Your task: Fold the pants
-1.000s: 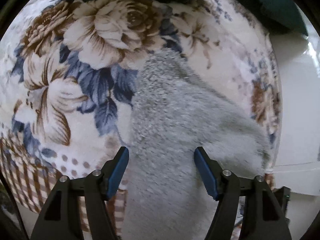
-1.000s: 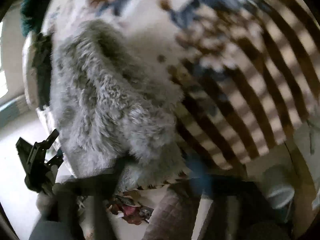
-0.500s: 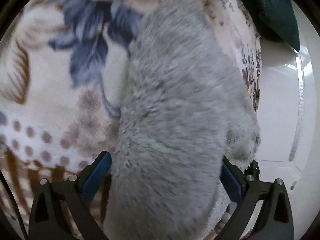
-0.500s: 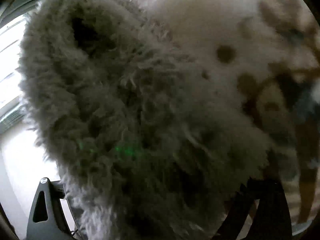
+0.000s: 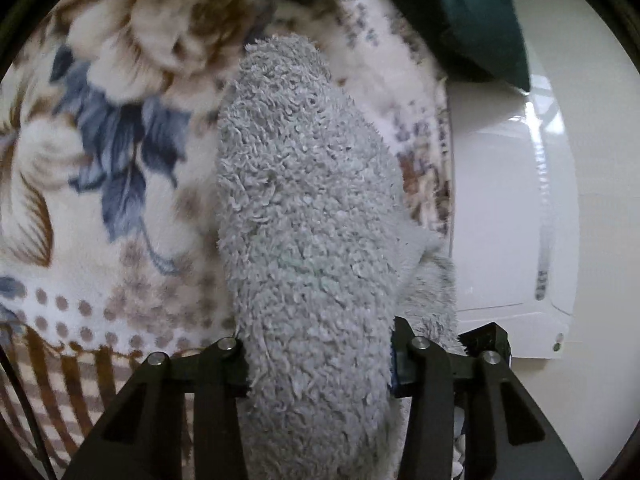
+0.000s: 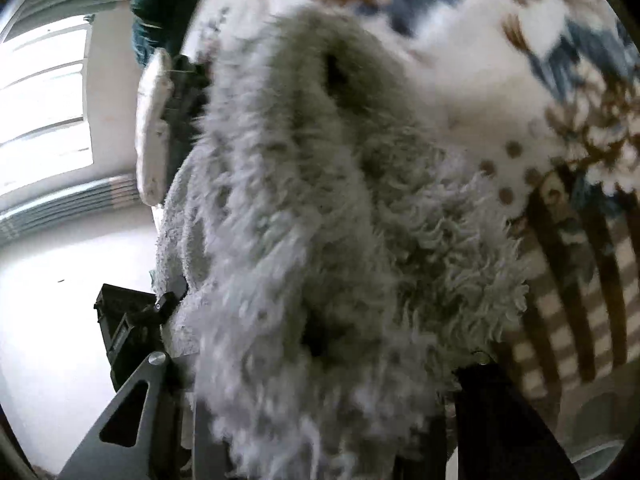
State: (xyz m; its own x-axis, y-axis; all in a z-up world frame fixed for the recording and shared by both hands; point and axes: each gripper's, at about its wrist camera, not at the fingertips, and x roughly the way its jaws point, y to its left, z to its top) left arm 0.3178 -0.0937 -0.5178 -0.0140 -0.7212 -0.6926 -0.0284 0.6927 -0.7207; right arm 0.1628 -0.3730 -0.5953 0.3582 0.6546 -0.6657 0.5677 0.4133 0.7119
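On the flowered blanket (image 5: 120, 184), the grey fleece pants (image 5: 308, 216) are lying as a long folded band running away from the cameras toward the dark green cloth (image 5: 472, 28) at the far edge. The left gripper (image 5: 318, 364) is closing its jaws onto the near end of that band; the fleece is filling the gap, and both pads appear to be pressing into it. The right gripper (image 6: 320, 380) is likewise closing on a thick bunch of the same fleece, though its fingertips are buried in pile and blur, so contact is judged rather than plainly seen. In the right wrist view the left gripper is showing at the garment's edge, just beside the pale floor (image 6: 60, 280).

The step in hand is judged to be the taking of the near end for a fold toward the far end. To do it well, both claws should be gripping all layers, not the top pile alone; the two hands should be lifting together, keeping the edge level and taut between them, and laying it squarely over the far part.
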